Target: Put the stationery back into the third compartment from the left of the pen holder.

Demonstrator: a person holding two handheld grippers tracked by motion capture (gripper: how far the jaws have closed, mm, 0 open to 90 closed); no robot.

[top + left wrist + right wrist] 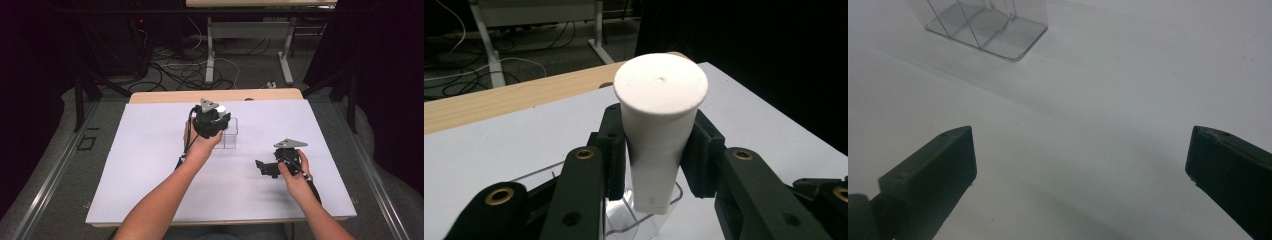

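Black jaws of the left gripper (655,165) clamp a white tube (658,130) from both sides, cap end up, its lower end inside a clear plastic organizer (644,220). That organizer stands on the white table (150,165), toward the far middle. Over the table's near right part, well apart from the organizer, the right gripper (1080,170) hovers with jaws spread wide and nothing between them.

One white tube (659,130), one clear box (230,134), two tools.
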